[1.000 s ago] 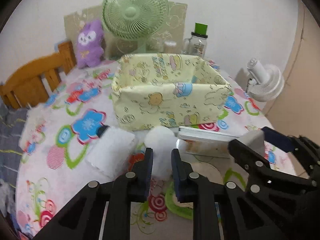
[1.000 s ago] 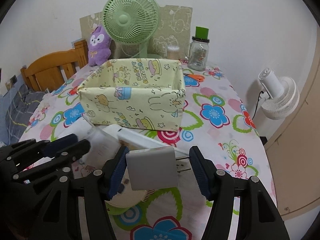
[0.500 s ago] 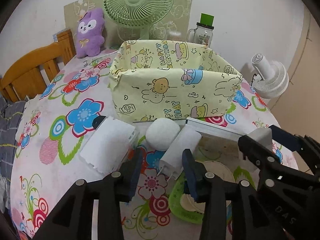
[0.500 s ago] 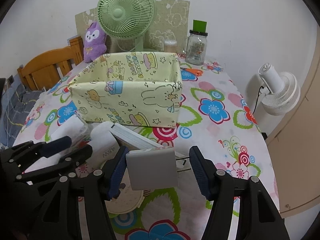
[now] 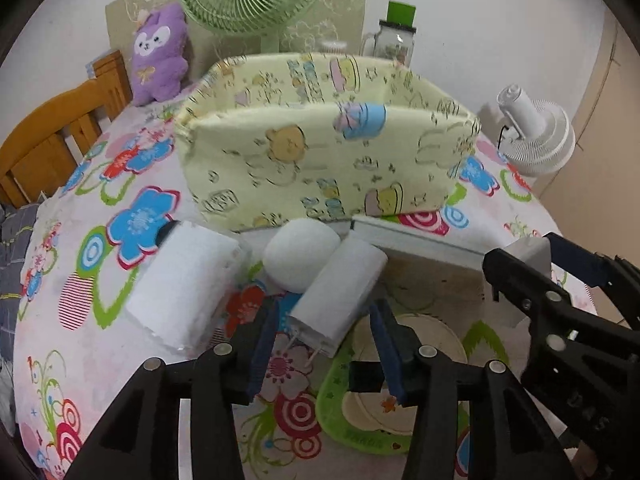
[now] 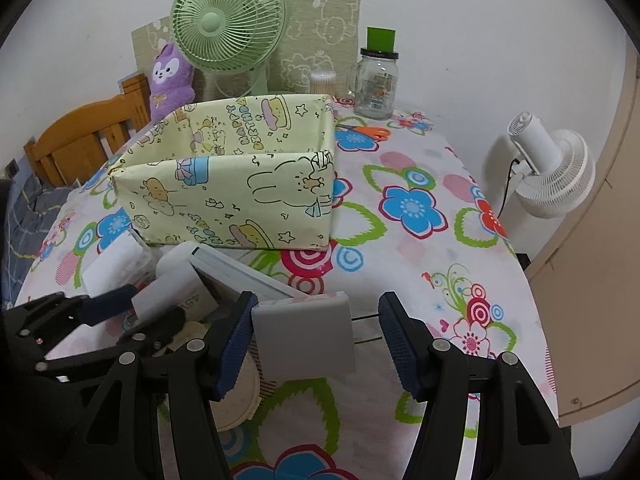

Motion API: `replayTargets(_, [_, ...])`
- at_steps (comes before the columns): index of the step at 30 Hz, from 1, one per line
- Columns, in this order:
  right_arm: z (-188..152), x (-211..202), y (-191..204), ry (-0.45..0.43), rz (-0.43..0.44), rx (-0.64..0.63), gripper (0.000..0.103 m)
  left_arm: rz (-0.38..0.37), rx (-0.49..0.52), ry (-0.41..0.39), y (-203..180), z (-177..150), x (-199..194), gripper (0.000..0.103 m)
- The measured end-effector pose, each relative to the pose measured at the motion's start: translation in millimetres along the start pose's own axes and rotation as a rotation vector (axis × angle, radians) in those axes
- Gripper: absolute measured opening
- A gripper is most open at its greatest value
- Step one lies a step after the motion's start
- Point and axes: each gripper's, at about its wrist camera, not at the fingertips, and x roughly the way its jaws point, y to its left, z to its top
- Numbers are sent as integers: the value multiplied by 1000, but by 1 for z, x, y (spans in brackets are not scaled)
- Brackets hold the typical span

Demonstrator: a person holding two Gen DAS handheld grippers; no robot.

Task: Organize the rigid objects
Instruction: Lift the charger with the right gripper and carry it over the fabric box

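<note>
A yellow cartoon-print fabric box [image 5: 320, 160] [image 6: 240, 192] stands open on the flowered table. In front of it lie a white plug adapter [image 5: 340, 292], a white ball [image 5: 300, 254], a white foam block [image 5: 184, 284] and a long white box [image 5: 420, 240]. My left gripper [image 5: 324, 344] is open with its jaws on either side of the adapter's near end. My right gripper [image 6: 316, 340] is open around a grey square block [image 6: 304, 332], whose left edge is at the left pad; a gap shows on the right.
A green fan [image 6: 228, 20], purple plush toy [image 6: 170, 80], glass jar [image 6: 376, 80] and orange scissors [image 6: 368, 132] stand behind the box. A white fan [image 6: 552, 172] is off the table's right edge. A wooden chair [image 5: 52, 140] is at left. A green coaster [image 5: 384, 400] lies near me.
My left gripper has opened wider and moved from the white ball to straddle the plug adapter. The right gripper has stayed around the grey block while its view shifted slightly.
</note>
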Motion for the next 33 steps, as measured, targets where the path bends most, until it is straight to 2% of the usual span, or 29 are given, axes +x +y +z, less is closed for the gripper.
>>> replayTargets(4, [1,2,2,0,9,-5,65,11,19,-4,-6,1,7,46])
replayTargets(9, [4,7,4,2,10,3,65,4,24,-18,-5,4,9,37])
replayTargets(19, [10,0,19,-12,63,14,66,12,57,-68,-16,3,-15,27])
replayTargets(33, [16,-33,30,-65,81,3,66,65,66,-158,-17,4,-57,27])
